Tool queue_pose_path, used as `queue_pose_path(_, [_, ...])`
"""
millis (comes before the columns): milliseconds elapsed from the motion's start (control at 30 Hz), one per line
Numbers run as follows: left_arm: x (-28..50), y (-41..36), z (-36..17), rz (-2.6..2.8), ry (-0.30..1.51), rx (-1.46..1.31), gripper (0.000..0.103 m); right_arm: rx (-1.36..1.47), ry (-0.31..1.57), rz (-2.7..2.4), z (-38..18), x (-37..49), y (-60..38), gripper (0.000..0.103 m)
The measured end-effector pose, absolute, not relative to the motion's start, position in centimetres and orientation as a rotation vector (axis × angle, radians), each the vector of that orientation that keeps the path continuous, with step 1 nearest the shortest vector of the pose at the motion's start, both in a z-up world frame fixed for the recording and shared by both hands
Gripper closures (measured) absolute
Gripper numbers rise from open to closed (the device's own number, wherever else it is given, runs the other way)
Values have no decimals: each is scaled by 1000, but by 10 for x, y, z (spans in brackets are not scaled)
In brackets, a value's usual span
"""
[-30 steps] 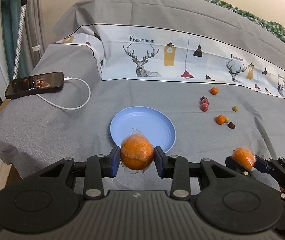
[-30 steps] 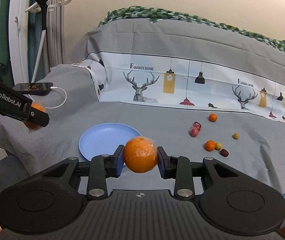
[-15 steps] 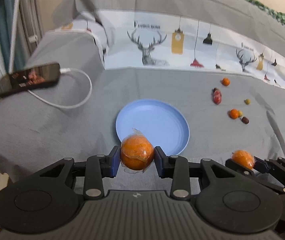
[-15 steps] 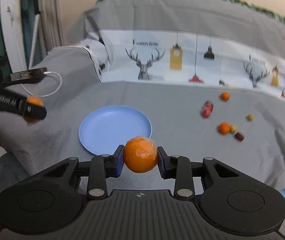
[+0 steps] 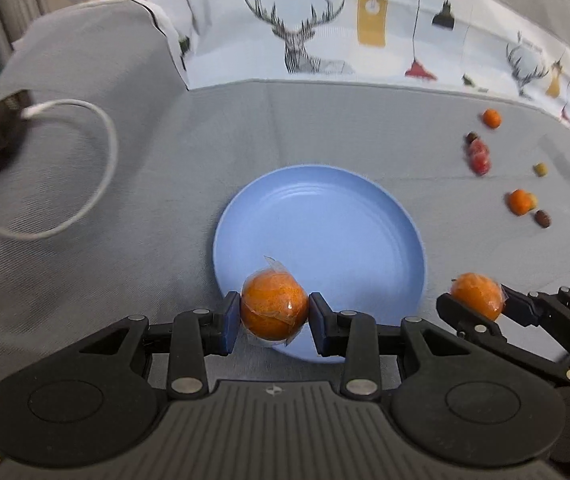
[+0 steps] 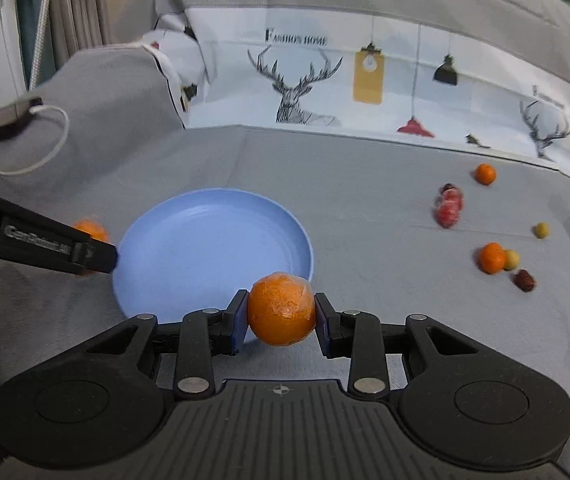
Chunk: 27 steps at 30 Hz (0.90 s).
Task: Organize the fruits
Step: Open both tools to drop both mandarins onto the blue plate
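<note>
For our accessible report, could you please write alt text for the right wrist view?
The right hand-held gripper holds a plastic-wrapped orange above the near rim of an empty blue plate on a grey cloth. The left hand-held gripper brings another orange from the left; small fruits lie scattered at right.

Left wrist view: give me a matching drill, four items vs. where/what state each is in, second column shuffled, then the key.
Items
1. wrapped orange
2. blue plate
3. white cable
4. small loose fruits

States
A. scattered on the grey cloth, right of the plate
B. clamped between the left gripper pads
C. looped on the cloth at the left
D. flat on the cloth, nothing resting in it

Pairs: 1-B, 2-D, 3-C, 4-A
</note>
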<state>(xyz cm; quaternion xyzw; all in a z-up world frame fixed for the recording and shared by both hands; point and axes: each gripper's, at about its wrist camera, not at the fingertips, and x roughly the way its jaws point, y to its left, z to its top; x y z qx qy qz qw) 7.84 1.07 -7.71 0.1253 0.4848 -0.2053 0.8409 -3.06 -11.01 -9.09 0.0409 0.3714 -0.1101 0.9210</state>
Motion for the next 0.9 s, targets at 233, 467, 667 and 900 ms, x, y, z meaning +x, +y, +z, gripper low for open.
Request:
queue_pose_path(233, [100, -4, -113, -425, 1076, 325, 63, 64, 835, -188, -119, 1, -113, 68])
queue_pose_path(467, [109, -6, -115, -435, 1050, 315, 25, 45, 859, -150, -124, 18, -118, 62])
queue_pose_path(667, [86, 12, -81, -436, 952, 281, 0, 48, 828, -189, -94, -9, -122, 18])
queue_pose_path(900, [20, 55, -54, -339, 977, 276, 0, 107, 815, -261, -62, -86, -102, 8])
